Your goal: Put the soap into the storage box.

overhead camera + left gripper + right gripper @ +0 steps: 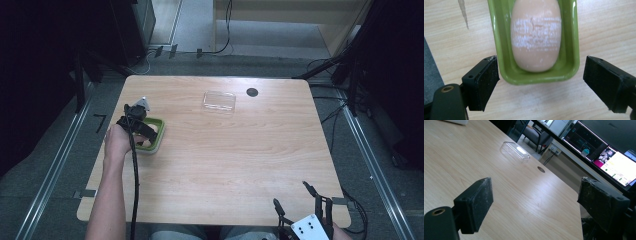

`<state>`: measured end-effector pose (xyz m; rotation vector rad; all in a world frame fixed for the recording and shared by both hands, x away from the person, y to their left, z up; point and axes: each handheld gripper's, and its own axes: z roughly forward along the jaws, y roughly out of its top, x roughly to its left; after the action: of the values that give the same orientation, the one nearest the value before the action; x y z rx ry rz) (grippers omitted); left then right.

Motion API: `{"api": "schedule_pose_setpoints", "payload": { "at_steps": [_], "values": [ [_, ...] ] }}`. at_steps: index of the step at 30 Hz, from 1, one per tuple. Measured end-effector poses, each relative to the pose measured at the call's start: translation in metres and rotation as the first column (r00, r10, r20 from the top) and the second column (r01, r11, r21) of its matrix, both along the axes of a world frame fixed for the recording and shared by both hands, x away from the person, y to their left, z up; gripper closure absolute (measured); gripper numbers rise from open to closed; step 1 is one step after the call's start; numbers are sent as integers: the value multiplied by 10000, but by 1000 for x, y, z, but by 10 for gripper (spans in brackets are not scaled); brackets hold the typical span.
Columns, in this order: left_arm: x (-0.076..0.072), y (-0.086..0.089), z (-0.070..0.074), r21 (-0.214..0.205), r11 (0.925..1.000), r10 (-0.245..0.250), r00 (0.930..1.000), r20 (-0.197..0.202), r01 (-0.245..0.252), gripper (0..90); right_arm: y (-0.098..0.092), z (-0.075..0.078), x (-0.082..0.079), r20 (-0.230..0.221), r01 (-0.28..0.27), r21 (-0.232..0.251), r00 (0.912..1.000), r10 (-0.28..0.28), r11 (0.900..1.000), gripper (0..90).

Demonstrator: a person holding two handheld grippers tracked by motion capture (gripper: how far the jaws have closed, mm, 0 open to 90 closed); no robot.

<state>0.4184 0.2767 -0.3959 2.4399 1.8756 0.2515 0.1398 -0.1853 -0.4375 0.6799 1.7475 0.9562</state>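
Left gripper (540, 83), jaws spread, straddling the near end of the green dish (499, 37) holding a soap bar (535, 47) at the bench's (225, 160) left edge, long axis running away; right gripper (535, 206) spread, well apart.

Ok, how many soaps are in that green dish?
1. A single soap lies in the green dish, between the open left gripper's jaws. The dish sits near the table's left edge.
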Motion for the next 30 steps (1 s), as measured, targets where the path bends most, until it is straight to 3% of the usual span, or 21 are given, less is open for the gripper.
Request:
{"api": "schedule_pose_setpoints", "payload": {
  "at_steps": [15,30],
  "values": [
    [-33,0,1,12,9998,-211,9991,-363,212,128,0,0,0,18,12,33,10000,-12,10000,132],
    [-70,1,-11,205,9994,-274,9961,-838,292,102,0,0,0,28,-5,46,10000,5,10000,132]
  ]
}}
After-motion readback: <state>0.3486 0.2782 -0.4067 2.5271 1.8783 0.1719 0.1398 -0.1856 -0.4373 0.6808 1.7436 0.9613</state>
